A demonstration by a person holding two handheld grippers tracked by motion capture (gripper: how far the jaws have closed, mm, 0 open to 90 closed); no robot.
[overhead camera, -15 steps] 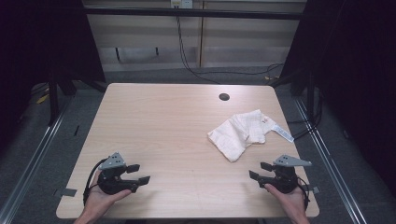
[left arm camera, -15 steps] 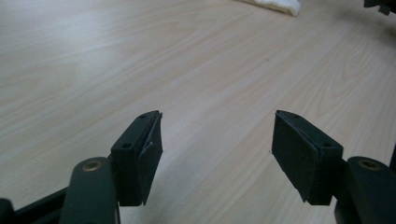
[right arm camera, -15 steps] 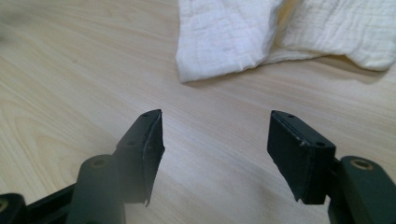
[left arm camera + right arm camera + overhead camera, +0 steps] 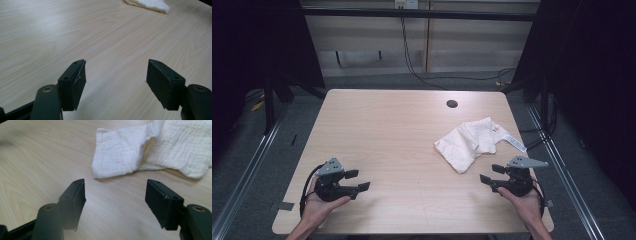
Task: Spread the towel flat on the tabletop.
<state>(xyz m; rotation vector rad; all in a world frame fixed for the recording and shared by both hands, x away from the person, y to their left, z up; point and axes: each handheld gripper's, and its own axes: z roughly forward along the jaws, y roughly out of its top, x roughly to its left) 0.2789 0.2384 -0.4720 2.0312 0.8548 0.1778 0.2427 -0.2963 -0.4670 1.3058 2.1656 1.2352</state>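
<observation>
In the high view, nothing has shifted from half a second back: left gripper (image 4: 357,180) at seven o'clock, right gripper (image 4: 488,174) at five, both resting spread and empty, the crumpled white cloth (image 4: 470,142) at three o'clock untouched. The left gripper view has the cloth (image 4: 150,4) far off at one o'clock. The right gripper view has it (image 4: 150,152) near at twelve, so that hand likely reaches first.

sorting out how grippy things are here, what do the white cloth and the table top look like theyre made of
White cloth: looks like soft woven cotton, gauze-like; fine crinkled weave, limp folds, matte, with a sewn tag at one edge. Table top: pale wood-grain surface, probably laminate rather than solid wood; grain lines are flat and even, with a smooth, slightly satin look.
</observation>
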